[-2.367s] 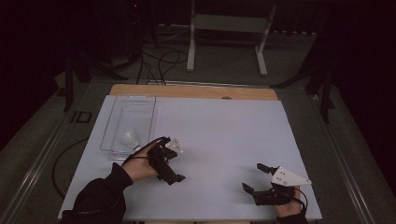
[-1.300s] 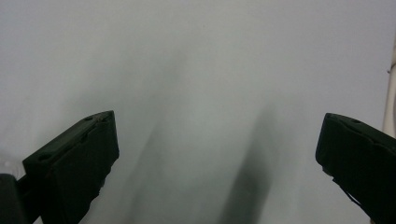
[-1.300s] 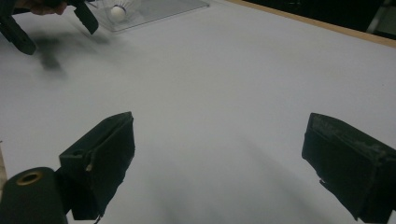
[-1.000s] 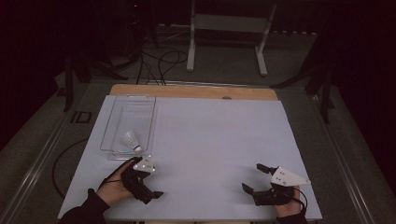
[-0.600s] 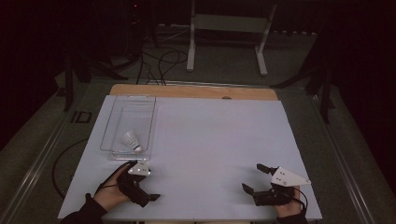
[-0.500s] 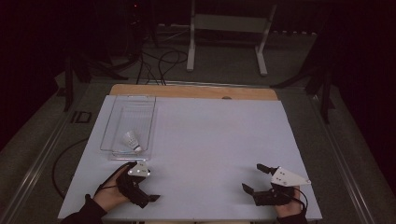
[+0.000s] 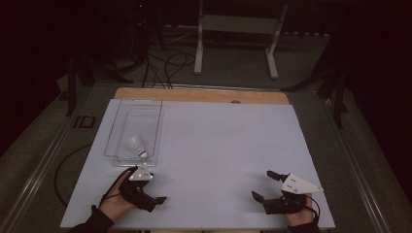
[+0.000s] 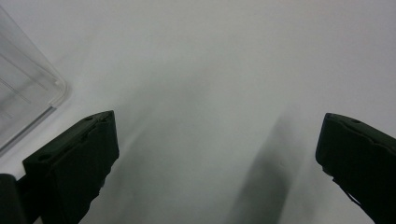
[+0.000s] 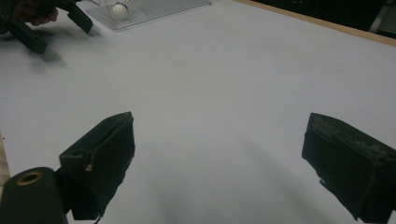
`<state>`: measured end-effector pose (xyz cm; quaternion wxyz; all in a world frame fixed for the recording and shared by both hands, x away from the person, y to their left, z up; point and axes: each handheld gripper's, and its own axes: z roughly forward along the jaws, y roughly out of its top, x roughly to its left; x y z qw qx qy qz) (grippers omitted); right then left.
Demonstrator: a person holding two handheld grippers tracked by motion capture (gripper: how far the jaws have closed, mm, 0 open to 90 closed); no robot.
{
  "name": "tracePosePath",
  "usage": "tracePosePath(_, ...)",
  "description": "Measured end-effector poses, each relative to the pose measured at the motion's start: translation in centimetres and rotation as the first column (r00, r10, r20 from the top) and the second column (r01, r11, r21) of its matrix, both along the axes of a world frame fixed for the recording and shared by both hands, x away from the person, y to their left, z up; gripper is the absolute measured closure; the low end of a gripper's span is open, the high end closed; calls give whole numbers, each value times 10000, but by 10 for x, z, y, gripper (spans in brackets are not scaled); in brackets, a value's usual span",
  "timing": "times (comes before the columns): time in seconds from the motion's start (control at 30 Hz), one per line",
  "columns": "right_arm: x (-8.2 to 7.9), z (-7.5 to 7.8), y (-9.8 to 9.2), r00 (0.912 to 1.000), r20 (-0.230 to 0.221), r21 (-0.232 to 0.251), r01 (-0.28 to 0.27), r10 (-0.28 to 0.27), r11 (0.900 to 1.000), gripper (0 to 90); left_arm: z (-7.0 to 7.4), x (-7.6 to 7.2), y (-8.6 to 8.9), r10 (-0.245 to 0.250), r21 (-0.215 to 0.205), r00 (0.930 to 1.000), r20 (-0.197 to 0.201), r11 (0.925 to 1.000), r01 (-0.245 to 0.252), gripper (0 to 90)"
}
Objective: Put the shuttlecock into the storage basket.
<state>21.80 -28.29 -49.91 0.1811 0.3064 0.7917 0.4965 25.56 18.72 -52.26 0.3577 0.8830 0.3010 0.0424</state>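
One white feathered shuttlecock [image 7: 137, 145] lies in the clear rectangular plastic tray [image 7: 121, 124], at its near end, on the white surface [image 7: 218, 145]. Expect it to be very light and its skirt easily crushed, so you'd best take it by the rounded cork (a judgement only). You have two grippers: your left gripper [image 7: 145, 191], just below the tray, and your right gripper [image 7: 265, 187] both stand wide apart, empty.

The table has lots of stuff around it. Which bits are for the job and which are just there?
For the job, as far as I can tell:
shuttlecock
clear bin holding it
left gripper, jaws apart
right gripper, jaws apart

Just there:
white stand behind the table
floor cables
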Motion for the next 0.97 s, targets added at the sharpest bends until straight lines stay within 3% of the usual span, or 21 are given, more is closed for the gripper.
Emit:
tracePosePath(0.23,0,-1,0,10000,-76,7,3,-3,10000,96,-3,-1,-3,-82,64,10000,-23,9999,82,2)
tracePosePath(0.3,0,-1,0,10000,-80,-3,19,-19,10000,97,-4,-1,-4,-153,206,9999,55,9997,152,3)
tracePosePath(0.6,1,-1,0,9999,-97,-16,24,-24,10000,97,-2,-3,-5,-121,132,9993,341,9998,117,3)
tracePosePath(0.73,1,-1,0,9999,-93,-21,70,-70,10000,96,-1,-2,-4,-81,19,9993,371,10000,80,3)
tracePosePath(0.97,1,-2,0,10000,-92,-38,38,-38,10000,96,-3,-3,-6,-133,190,9995,298,9997,127,3)
